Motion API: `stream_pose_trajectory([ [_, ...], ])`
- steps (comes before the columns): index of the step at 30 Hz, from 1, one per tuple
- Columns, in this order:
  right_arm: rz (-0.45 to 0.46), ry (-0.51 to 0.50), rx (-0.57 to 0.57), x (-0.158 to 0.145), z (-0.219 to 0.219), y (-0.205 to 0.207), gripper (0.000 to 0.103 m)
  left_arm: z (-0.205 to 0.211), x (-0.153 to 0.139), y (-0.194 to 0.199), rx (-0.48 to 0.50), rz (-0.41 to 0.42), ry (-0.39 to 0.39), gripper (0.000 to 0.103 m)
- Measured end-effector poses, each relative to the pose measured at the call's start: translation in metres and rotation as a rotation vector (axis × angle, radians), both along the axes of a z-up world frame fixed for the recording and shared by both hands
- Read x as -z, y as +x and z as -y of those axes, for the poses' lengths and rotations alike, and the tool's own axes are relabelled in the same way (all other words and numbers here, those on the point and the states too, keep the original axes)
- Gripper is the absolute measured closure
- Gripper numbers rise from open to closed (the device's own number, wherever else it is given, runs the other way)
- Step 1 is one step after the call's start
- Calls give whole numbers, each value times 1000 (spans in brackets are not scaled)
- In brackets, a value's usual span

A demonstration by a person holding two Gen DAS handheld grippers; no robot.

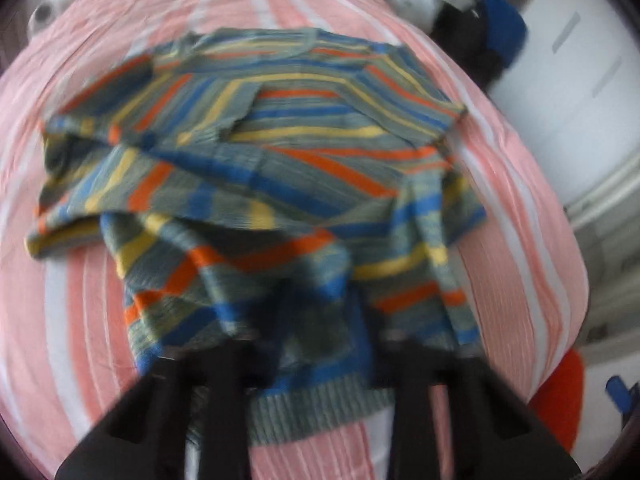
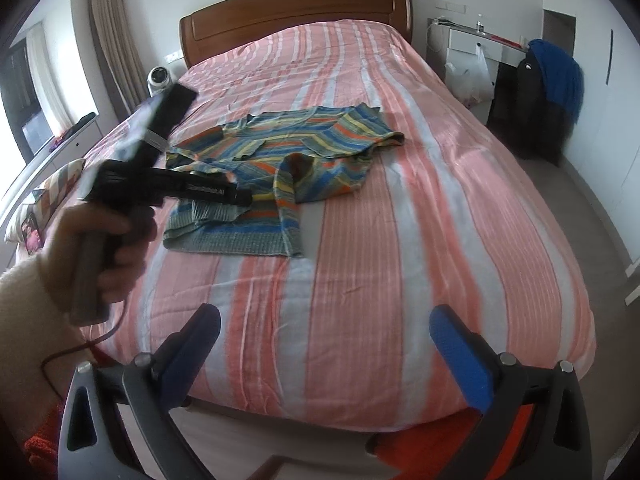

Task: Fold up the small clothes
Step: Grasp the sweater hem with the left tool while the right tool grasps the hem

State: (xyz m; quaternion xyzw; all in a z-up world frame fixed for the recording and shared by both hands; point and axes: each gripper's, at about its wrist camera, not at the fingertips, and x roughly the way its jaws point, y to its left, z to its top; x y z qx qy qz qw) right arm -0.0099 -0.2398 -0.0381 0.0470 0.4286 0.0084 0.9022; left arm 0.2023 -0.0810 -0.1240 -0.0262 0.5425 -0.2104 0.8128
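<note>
the sweater [image 2: 276,168] looks soft, light and floppy, best pinched at its ribbed hem; right gripper [image 2: 324,344] gapes empty, left gripper's [image 1: 316,344] state unclear.

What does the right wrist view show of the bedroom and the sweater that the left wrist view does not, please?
Only the right wrist view shows the wooden headboard, the person's left hand holding the left gripper over the sweater, and the open right gripper hanging back near the foot of the bed. Only the left wrist view shows, blurred, the sweater's ribbed hem close between the left fingers. Both show the striped sweater on the pink striped bedspread.
</note>
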Motion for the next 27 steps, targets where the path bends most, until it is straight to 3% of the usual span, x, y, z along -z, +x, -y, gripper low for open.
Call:
stream_pose_trajectory([
  [2,5,6,-11,-1,3,5,0,-16,-7,-7,-15,2,-66,99],
  [6,40,97,-111,4,8,39,0,-48,-31,-27,-21,44,-99,99],
  [9,-20,98,-181,30,-5,89,2,-78,-44,-44,-40,47,-124,99],
  [11,-85,130,-219,53,-16,123,11,-105,-51,-58,-66,41,-135,99],
  [14,-182,208,-262,84,-32,157,52,-139,-57,-75,-106,42,-144,99],
  [16,-185,220,-243,86,-32,158,87,-167,-61,-89,-145,41,-151,99],
  [17,-172,259,-239,78,-26,152,95,-186,-64,-99,-165,34,-166,99],
  [23,-174,400,-248,18,18,82,96,-235,-64,-138,-203,-32,-201,99],
  [27,-251,474,-200,16,37,46,96,-235,-49,-153,-198,-97,-186,100],
])
